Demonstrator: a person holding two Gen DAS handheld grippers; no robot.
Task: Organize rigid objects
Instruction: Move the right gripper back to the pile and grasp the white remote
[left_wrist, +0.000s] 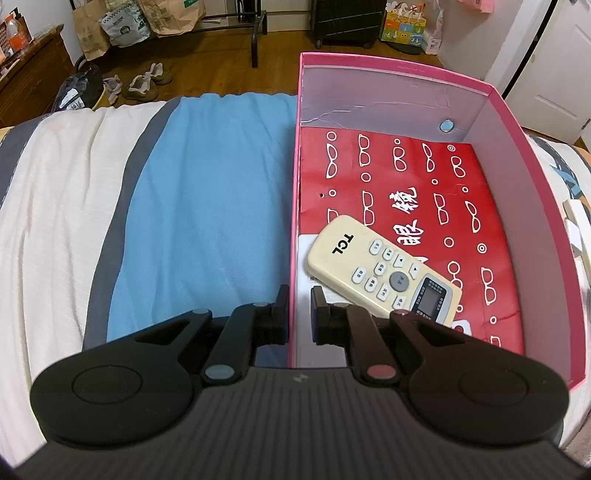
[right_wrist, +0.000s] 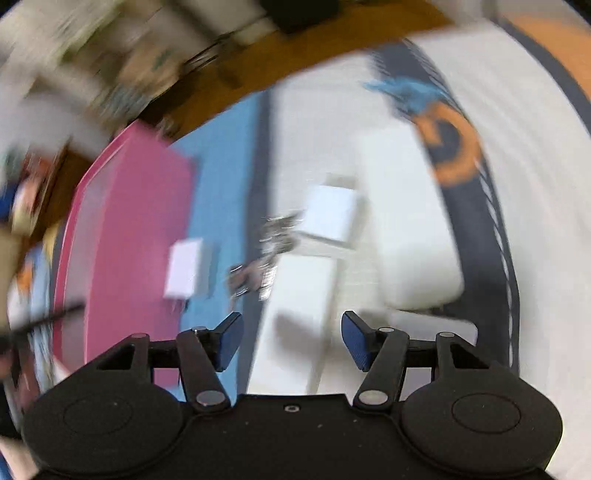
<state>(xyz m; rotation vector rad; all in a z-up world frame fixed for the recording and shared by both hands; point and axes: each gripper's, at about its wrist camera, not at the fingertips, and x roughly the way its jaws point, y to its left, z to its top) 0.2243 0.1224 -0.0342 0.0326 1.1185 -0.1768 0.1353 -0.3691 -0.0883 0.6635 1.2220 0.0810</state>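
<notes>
An open pink box (left_wrist: 517, 155) stands on the bed, lined with a red bag (left_wrist: 406, 184) printed with white glasses. A cream TCL remote (left_wrist: 380, 269) lies inside near the front-left corner. My left gripper (left_wrist: 299, 314) is shut on the box's left wall, one finger outside and one inside. The right wrist view is badly blurred. My right gripper (right_wrist: 291, 339) is open and empty above the bedding. Ahead of it lie a small white block (right_wrist: 184, 266), a bunch of keys (right_wrist: 266, 251), a white square box (right_wrist: 332, 214) and larger white boxes (right_wrist: 410, 229). The pink box (right_wrist: 129, 221) is to its left.
The bed carries a blue cloth (left_wrist: 207, 221) and white-and-grey covers (left_wrist: 55, 192). Past the bed's far edge is wooden floor with shoes (left_wrist: 144, 83), paper bags (left_wrist: 162, 18) and a black case (left_wrist: 347, 22). A white door (left_wrist: 554, 55) is at the far right.
</notes>
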